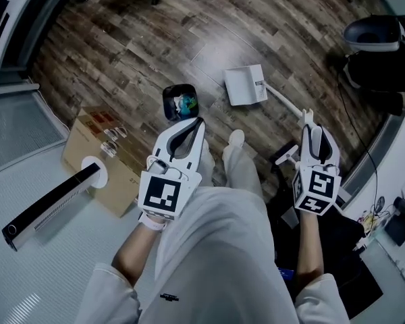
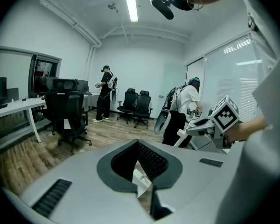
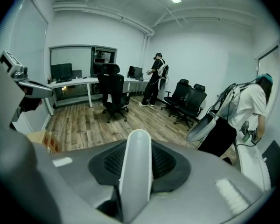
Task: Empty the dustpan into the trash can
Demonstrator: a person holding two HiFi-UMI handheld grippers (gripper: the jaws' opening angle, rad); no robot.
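Observation:
The white dustpan (image 1: 244,86) lies on the wood floor ahead, its long white handle (image 1: 283,102) running back to my right gripper (image 1: 308,113). In the right gripper view the handle (image 3: 136,181) stands between the dark pads, and the right gripper (image 3: 140,157) is shut on it. A small black trash can (image 1: 180,102) with colourful scraps inside stands left of the dustpan. My left gripper (image 1: 200,120) hovers just behind the can, its tips (image 2: 137,141) meeting with nothing seen gripped.
A cardboard box (image 1: 98,157) sits at the left, a black bar device (image 1: 50,204) beside it. Office chairs (image 2: 67,115) and two standing people (image 2: 105,94) (image 2: 184,101) occupy the room. A desk with black gear (image 1: 381,52) lines the right.

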